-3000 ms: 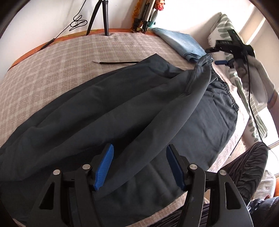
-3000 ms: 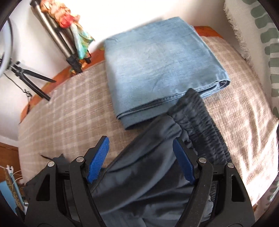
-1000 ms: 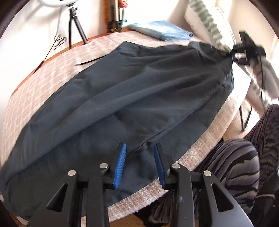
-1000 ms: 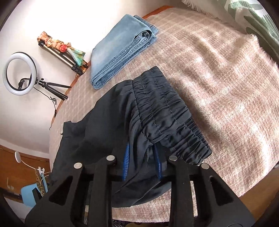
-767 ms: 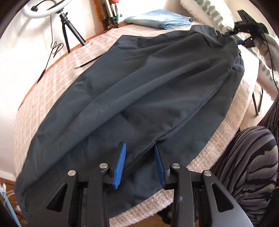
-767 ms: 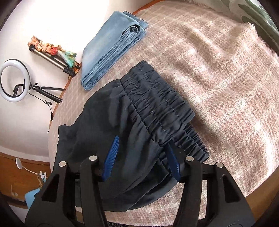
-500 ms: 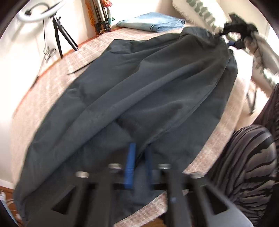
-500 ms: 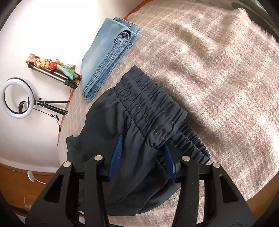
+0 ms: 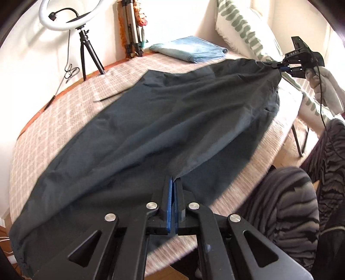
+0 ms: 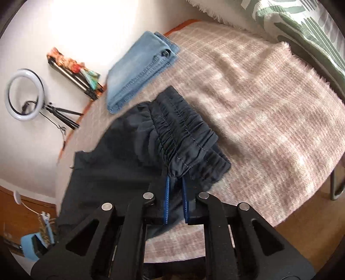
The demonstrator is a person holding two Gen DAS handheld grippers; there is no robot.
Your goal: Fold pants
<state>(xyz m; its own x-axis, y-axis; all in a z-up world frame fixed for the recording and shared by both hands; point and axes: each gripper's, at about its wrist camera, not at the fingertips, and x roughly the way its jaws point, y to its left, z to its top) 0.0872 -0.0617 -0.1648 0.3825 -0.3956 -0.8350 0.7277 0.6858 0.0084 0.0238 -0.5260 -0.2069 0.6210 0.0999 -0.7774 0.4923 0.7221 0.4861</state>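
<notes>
Dark pants (image 9: pixel 172 112) lie spread lengthwise over a pink checked blanket (image 9: pixel 54 112). My left gripper (image 9: pixel 173 183) is shut on a fold of the leg fabric near the blanket's front edge. In the right wrist view the gathered elastic waistband (image 10: pixel 185 133) runs down between the blue pads, and my right gripper (image 10: pixel 175 185) has its jaws closing on it, the pads pressing the bunched cloth. The left wrist view shows that right gripper (image 9: pixel 280 68) far off at the upper right, holding the waist end so the cloth stretches between both grippers.
Folded blue jeans (image 9: pixel 189 50) lie at the far end of the blanket. A ring light on a tripod (image 9: pixel 69 15) and folded stands lean at the wall. A green-patterned pillow (image 9: pixel 243 28) lies at the right. A person's striped trouser legs (image 9: pixel 291 204) are beside the front edge.
The left jaws closed onto the leg fabric. The right jaws spread a little, then closed on the waistband. The pants now stretch tauter between the two grippers.
</notes>
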